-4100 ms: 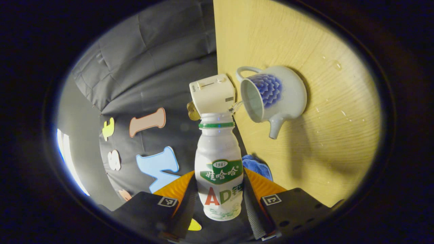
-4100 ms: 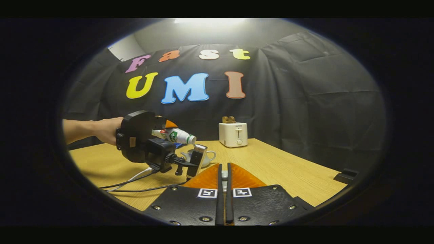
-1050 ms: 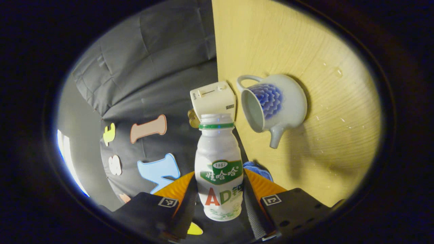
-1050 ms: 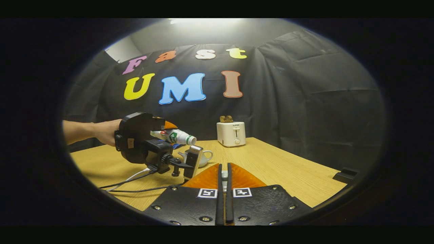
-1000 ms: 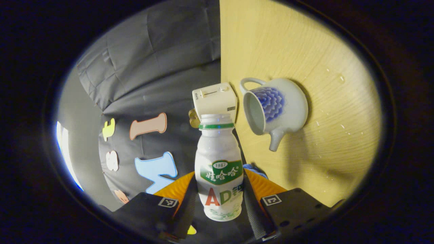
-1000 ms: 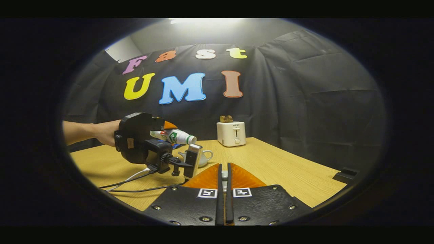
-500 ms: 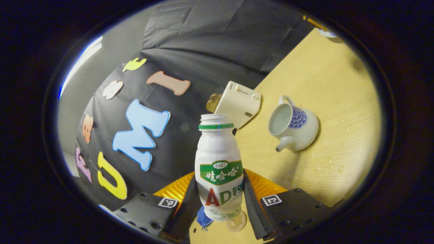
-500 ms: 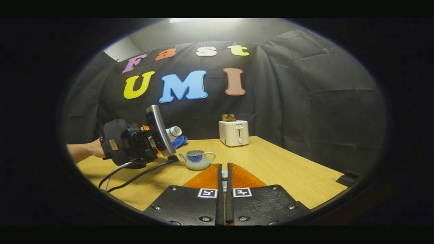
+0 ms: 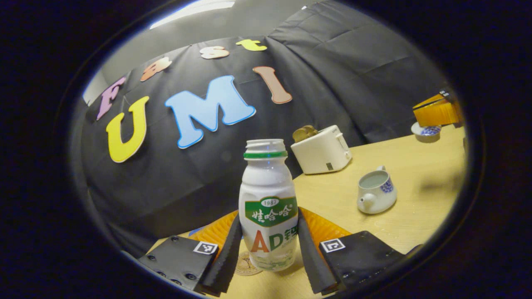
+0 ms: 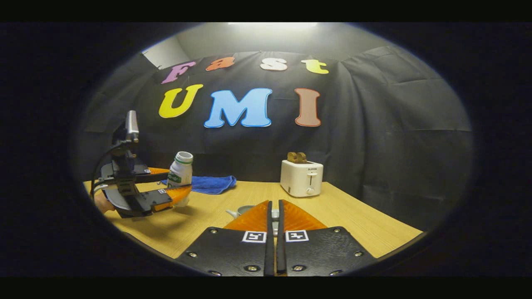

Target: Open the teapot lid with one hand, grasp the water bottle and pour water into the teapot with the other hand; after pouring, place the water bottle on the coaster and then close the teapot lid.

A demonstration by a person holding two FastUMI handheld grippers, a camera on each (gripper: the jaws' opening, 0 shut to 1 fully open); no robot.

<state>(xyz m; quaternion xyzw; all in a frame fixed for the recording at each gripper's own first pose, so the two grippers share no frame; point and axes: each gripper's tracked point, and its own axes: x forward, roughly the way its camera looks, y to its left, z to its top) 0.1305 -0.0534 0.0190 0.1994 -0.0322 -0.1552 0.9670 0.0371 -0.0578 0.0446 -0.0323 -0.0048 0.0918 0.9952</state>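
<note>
OK, left gripper [image 9: 266, 249] clamps white plastic label-wrapped water bottle [image 9: 268, 207] mid-body, light/squashy/uncapped; round tan coaster [image 9: 246, 265] at 7 o'clock; right gripper [image 10: 274, 245] fingers pinched together w/ small white piece between, prob. the lid.

The coaster [image 9: 248, 263] is largely covered by the water bottle [image 9: 268, 207] standing in front of it. In the right gripper view, the teapot [image 10: 241, 210] is mostly hidden behind the right gripper [image 10: 274, 220], and the held lid cannot be made out. The hand [image 10: 101, 202] beside the bottle is barely seen.
</note>
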